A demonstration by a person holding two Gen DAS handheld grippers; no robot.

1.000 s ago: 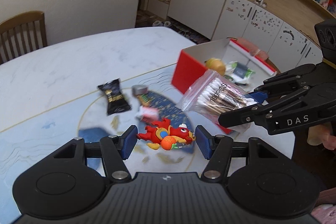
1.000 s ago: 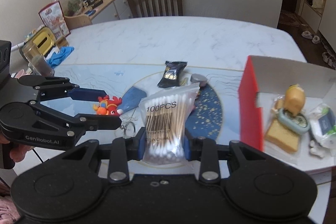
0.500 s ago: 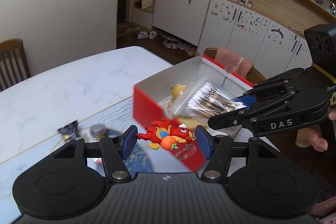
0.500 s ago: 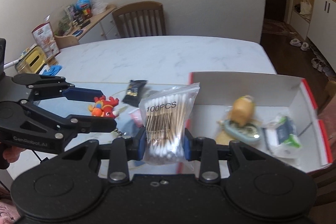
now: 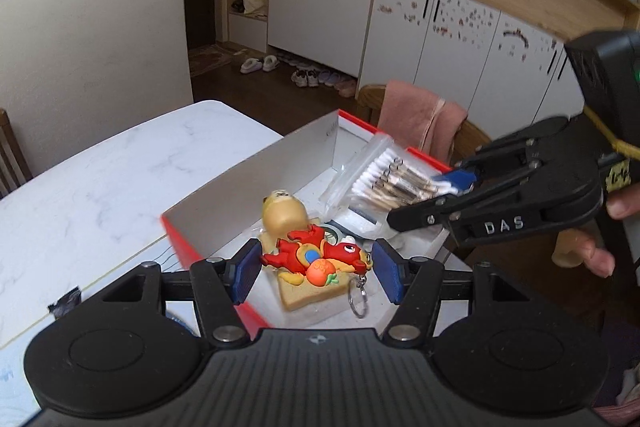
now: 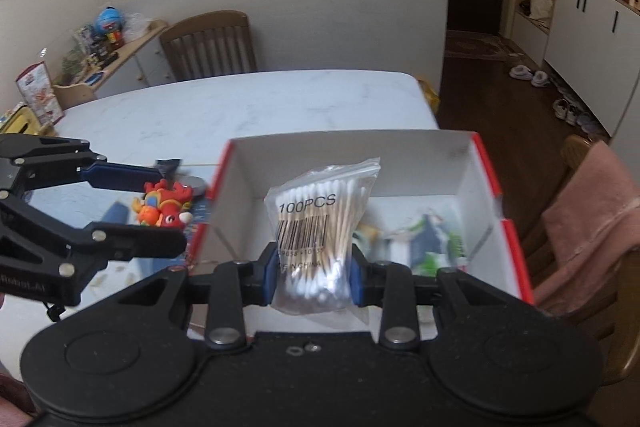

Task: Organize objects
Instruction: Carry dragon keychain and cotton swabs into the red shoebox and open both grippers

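Observation:
My left gripper (image 5: 316,273) is shut on a red dragon keychain (image 5: 316,257) and holds it above the near end of the red-and-white box (image 5: 248,183). My right gripper (image 6: 314,279) is shut on a bag of cotton swabs (image 6: 316,223) and holds it above the box (image 6: 486,183). The right gripper with the bag (image 5: 384,179) also shows in the left wrist view, over the box's far side. The left gripper with the keychain (image 6: 164,209) shows in the right wrist view, at the box's left wall.
In the box lie a yellow figure (image 5: 284,213), a toast-shaped item (image 5: 312,293) and green-white packets (image 6: 432,239). A black snack packet (image 5: 66,303) and a round tin (image 6: 196,183) lie on the table. A chair with a pink cloth (image 5: 420,119) stands behind the box.
Both grippers have carried their objects from over the table mat to above the box. The swab bag now hangs over the box's inside, the keychain over its near end.

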